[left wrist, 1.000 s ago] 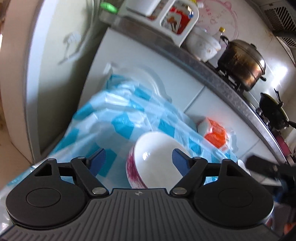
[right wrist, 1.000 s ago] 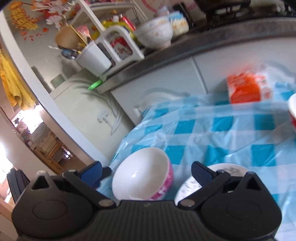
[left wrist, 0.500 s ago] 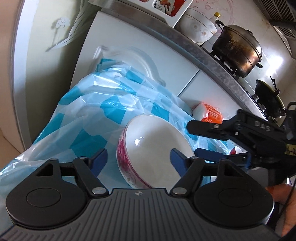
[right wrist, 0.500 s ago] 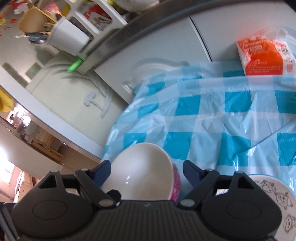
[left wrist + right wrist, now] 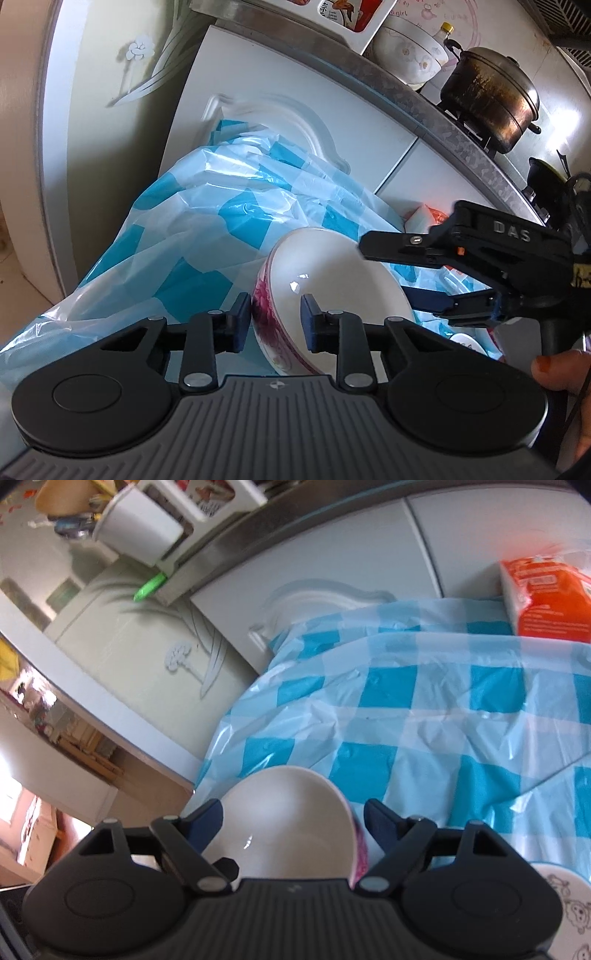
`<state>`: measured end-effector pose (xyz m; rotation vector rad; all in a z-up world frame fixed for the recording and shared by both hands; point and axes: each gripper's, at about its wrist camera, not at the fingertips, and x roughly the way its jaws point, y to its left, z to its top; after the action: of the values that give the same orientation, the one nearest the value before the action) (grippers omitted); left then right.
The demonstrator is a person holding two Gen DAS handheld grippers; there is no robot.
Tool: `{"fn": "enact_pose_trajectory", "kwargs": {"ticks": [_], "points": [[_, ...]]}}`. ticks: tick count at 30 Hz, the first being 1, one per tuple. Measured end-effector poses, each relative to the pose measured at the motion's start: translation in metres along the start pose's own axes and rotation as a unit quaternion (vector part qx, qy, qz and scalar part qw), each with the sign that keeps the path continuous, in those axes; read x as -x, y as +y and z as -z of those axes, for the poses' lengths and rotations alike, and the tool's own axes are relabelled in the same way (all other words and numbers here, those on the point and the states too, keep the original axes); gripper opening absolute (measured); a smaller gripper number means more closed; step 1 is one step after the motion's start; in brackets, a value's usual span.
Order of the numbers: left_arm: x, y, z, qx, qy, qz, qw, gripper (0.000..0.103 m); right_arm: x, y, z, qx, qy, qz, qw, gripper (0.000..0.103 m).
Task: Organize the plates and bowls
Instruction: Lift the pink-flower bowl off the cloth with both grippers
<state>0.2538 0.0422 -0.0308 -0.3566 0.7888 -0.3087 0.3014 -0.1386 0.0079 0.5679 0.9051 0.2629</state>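
Observation:
A white bowl [image 5: 332, 280] with a pink flower pattern outside tilts above the blue checked tablecloth [image 5: 207, 236]. My left gripper [image 5: 275, 321] is closing, one pad outside and one pad inside the bowl's near wall, both pressing on it. My right gripper [image 5: 388, 269] reaches in from the right and spans the bowl's far side. In the right wrist view the bowl [image 5: 288, 834] fills the gap of the right gripper [image 5: 291, 812], and both fingertips touch its sides. A white plate [image 5: 554, 904] with cartoon drawings lies at the lower right.
An orange tissue pack [image 5: 546, 598] lies at the table's far edge against white cabinet doors [image 5: 280, 110]. On the counter above stand a steel pot [image 5: 487, 92] and a flowered bowl [image 5: 410, 55]. The table's left edge drops to the floor. A person's fingertip [image 5: 561, 373] shows at right.
My left jaws narrowed from wide apart onto the bowl's near wall. My right gripper came in from the right and narrowed around the bowl, which now tilts up.

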Motion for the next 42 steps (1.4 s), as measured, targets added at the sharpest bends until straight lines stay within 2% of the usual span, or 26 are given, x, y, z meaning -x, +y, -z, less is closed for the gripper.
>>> {"fn": "enact_pose_trajectory", "kwargs": {"ticks": [5,13,17,23,33,39,42], "points": [[-0.003,0.000,0.001,-0.002,0.006,-0.003,1.0000,0.029,-0.011,-0.002,-0.001,0.001,0.022,0.010,1.000,0.086],[-0.007,-0.001,0.003,-0.001,0.004,-0.001,1.0000,0.029,-0.010,-0.003,0.000,-0.008,0.017,-0.001,1.000,0.093],[-0.007,0.000,0.004,0.004,0.000,0.002,1.0000,0.029,-0.010,0.001,0.003,0.005,0.015,0.007,1.000,0.093],[-0.005,0.003,0.003,0.019,-0.009,-0.001,0.9998,0.027,-0.001,0.004,0.007,-0.002,-0.010,-0.008,1.000,0.094],[0.002,0.013,-0.001,0.074,-0.031,0.020,0.9966,0.027,0.015,0.019,0.010,0.008,-0.050,-0.025,0.998,0.094],[0.005,0.015,-0.004,0.089,-0.048,0.019,0.9947,0.027,0.015,0.020,0.015,0.017,-0.058,-0.033,0.998,0.094],[0.002,0.019,-0.004,0.095,-0.045,0.012,0.9944,0.027,0.009,0.022,0.015,0.043,-0.050,-0.035,0.997,0.092]]}}
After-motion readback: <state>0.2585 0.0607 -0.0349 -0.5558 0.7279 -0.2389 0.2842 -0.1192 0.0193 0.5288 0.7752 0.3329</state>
